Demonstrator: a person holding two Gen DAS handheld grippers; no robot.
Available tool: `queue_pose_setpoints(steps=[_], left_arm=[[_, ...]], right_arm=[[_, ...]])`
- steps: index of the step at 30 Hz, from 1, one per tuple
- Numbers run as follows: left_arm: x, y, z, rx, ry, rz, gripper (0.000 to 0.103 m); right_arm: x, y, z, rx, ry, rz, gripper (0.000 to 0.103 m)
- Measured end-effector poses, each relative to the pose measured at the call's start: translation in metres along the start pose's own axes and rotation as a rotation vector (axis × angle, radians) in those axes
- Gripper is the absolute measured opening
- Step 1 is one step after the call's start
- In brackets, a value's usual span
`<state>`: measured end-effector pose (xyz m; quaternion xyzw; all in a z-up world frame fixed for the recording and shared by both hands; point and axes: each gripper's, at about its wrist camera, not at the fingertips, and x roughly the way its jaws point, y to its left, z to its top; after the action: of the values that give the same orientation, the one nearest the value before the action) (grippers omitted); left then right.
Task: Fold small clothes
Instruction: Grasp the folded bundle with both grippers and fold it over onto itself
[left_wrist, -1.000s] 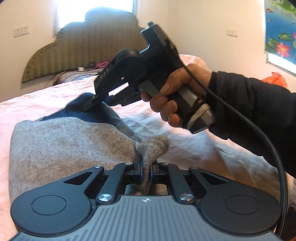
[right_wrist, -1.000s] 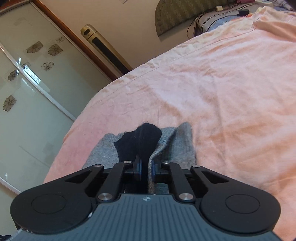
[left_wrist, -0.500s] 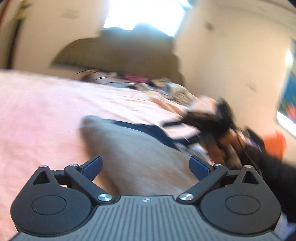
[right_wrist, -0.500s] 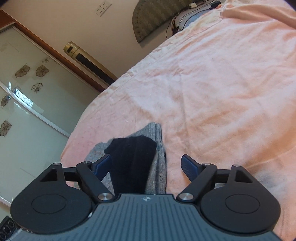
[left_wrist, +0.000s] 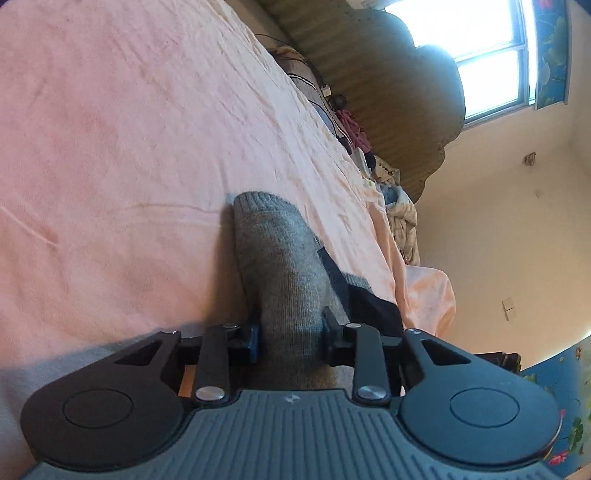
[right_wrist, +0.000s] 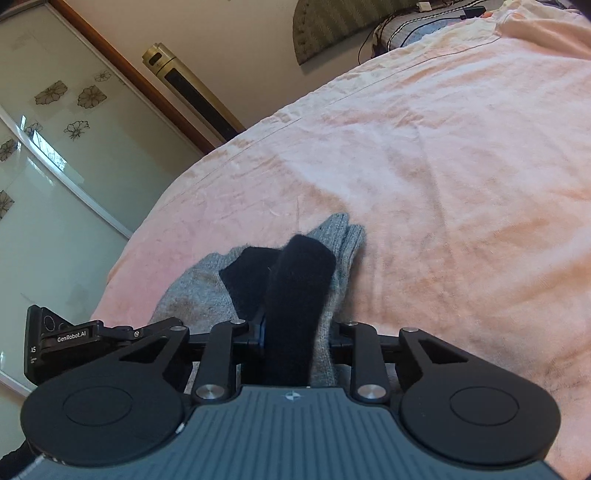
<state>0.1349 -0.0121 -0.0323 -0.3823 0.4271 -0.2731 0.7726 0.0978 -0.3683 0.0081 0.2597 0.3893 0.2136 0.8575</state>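
The gray and dark blue sock (left_wrist: 284, 266) lies on the pink bed (left_wrist: 110, 129), and it is already bunched up into a thick roll. So some folding looks done, but the job is not over.

The left claw (left_wrist: 290, 332) has just been closing, and now its two sides squeeze the gray part of the sock between them. The right claw (right_wrist: 297, 332) has just been closing too. It is clamped on the dark blue end (right_wrist: 295, 288) of the sock, with a bit of gray beside it.

Both claws hold the sock at once, each on a different part. The dark blue end sticks up and is not flat yet.

I think one more fold or tuck is left, and then the sock must be let go so it lies neat on the bed.
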Motion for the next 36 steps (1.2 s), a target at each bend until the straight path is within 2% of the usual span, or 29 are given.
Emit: queue_pose_setpoints(steps=[4, 6, 9, 10, 12, 14, 15, 16, 17, 18, 19, 20, 22, 25, 28, 30, 31, 32, 33, 35, 36], left_arm=[[-0.021, -0.006, 0.007, 0.027, -0.015, 0.007, 0.027], [-0.036, -0.007, 0.015, 0.043, -0.05, 0.014, 0.024], [-0.06, -0.006, 0.039, 0.056, -0.133, 0.054, 0.01], [-0.065, -0.004, 0.048, 0.054, -0.159, 0.07, 0.004], [-0.074, -0.002, 0.066, 0.062, -0.185, 0.083, 0.004], [-0.077, 0.007, 0.071, -0.002, -0.16, 0.053, 0.006], [-0.08, 0.011, 0.067, -0.044, -0.136, 0.035, 0.011], [-0.079, 0.015, 0.06, -0.061, -0.112, 0.021, 0.032], [-0.078, 0.016, 0.05, -0.063, -0.094, 0.017, 0.075], [-0.077, 0.018, 0.039, -0.065, -0.095, 0.024, 0.096], [-0.078, 0.019, 0.028, -0.065, -0.117, 0.027, 0.103], [-0.072, 0.018, 0.02, -0.056, -0.118, 0.024, 0.103], [-0.065, 0.011, 0.01, 0.008, -0.119, 0.035, 0.103], [-0.054, 0.004, 0.007, 0.011, -0.115, 0.035, 0.103], [-0.041, -0.003, 0.008, 0.015, -0.105, 0.039, 0.103], [-0.033, -0.007, 0.007, 0.03, -0.085, 0.01, 0.103], [-0.029, -0.007, 0.006, 0.025, -0.078, 0.0, 0.093], [-0.023, -0.006, 0.005, 0.003, -0.059, -0.002, 0.056], [-0.017, -0.001, 0.005, -0.028, -0.042, 0.022, 0.035], [-0.017, 0.01, 0.005, -0.07, -0.059, 0.009, 0.03], [-0.02, 0.01, 0.006, -0.058, -0.062, 0.013, 0.029]], right_arm=[[0.002, 0.024, 0.006, -0.024, -0.021, 0.069, 0.028], [0.009, 0.042, 0.011, -0.046, -0.029, 0.113, 0.028], [0.028, 0.063, 0.021, -0.052, -0.042, 0.16, 0.028], [0.035, 0.067, 0.024, -0.048, -0.044, 0.167, 0.028], [0.051, 0.07, 0.03, -0.025, -0.044, 0.161, 0.028], [0.063, 0.065, 0.032, -0.007, -0.014, 0.114, 0.036], [0.064, 0.06, 0.032, 0.01, 0.003, 0.078, 0.043], [0.062, 0.056, 0.032, 0.019, 0.01, 0.063, 0.047], [0.055, 0.051, 0.03, 0.019, 0.009, 0.059, 0.056], [0.048, 0.047, 0.028, 0.017, 0.004, 0.056, 0.065], [0.04, 0.043, 0.028, 0.014, 0.001, 0.048, 0.069], [0.034, 0.039, 0.028, 0.006, 0.006, 0.03, 0.073], [0.027, 0.03, 0.03, -0.002, 0.034, -0.008, 0.073], [0.03, 0.018, 0.03, 0.009, 0.086, -0.046, 0.073], [0.037, 0.015, 0.027, 0.019, 0.115, 0.0, 0.073], [0.044, 0.015, 0.025, 0.028, 0.123, 0.048, 0.073], [0.047, 0.016, 0.024, 0.029, 0.116, 0.065, 0.073], [0.049, 0.017, 0.023, 0.033, 0.11, 0.078, 0.071], [0.052, 0.018, 0.022, 0.038, 0.117, 0.085, 0.058], [0.058, 0.02, 0.018, 0.039, 0.145, 0.085, 0.033], [0.057, 0.024, 0.016, 0.024, 0.132, 0.082, 0.033]])
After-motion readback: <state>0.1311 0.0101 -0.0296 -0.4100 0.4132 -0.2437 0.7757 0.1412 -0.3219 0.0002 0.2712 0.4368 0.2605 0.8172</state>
